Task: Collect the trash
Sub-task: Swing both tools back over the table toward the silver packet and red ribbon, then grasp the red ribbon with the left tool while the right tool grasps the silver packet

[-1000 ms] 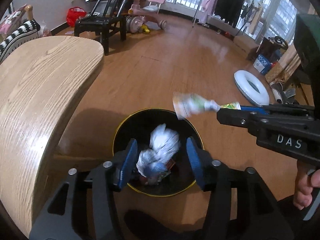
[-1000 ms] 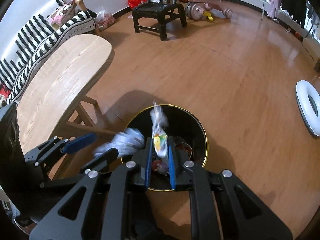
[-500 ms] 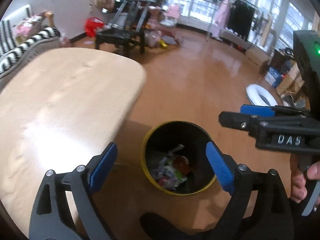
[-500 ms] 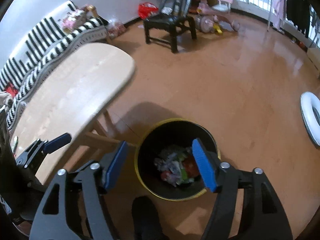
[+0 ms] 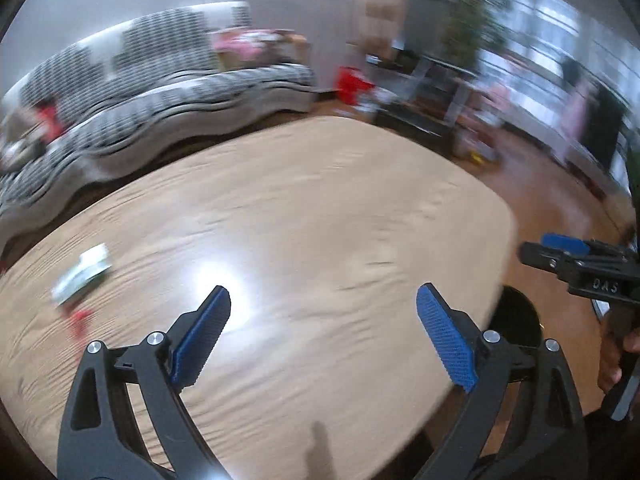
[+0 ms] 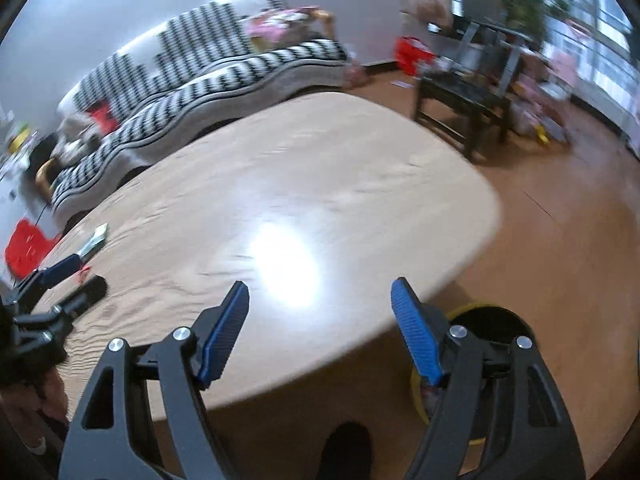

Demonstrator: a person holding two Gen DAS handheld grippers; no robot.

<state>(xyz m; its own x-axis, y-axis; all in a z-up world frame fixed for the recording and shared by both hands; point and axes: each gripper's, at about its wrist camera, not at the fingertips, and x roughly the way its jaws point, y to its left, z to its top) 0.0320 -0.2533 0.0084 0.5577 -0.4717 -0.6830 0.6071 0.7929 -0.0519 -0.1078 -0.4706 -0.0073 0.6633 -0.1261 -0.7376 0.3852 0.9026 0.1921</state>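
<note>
A green-and-white wrapper [image 5: 82, 278] lies on the wooden table [image 5: 320, 200] at its left side, with a small red scrap [image 5: 78, 322] just in front of it. My left gripper [image 5: 324, 336] hovers over the table's near part; its jaws are opening, with nothing between them. My right gripper [image 6: 320, 328] hangs over the table's near edge, jaws also opening and empty. The black bin with a yellow rim [image 6: 472, 308] stands on the floor under the table's right end, partly hidden by my right fingers. In the right wrist view the wrapper [image 6: 94, 242] lies beyond the left gripper [image 6: 82, 276].
A black-and-white striped sofa [image 6: 200, 80] runs behind the table. A black chair [image 6: 468, 100] and a red bag [image 6: 412, 54] stand at the back right on the wooden floor [image 6: 560, 220]. A person's hand [image 5: 616, 356] holds the right gripper [image 5: 538, 244].
Both grippers let their trash fall into the bin, opened wide, then rose and swung left from above the bin to above the table. The wrapper on the table has come into view.
</note>
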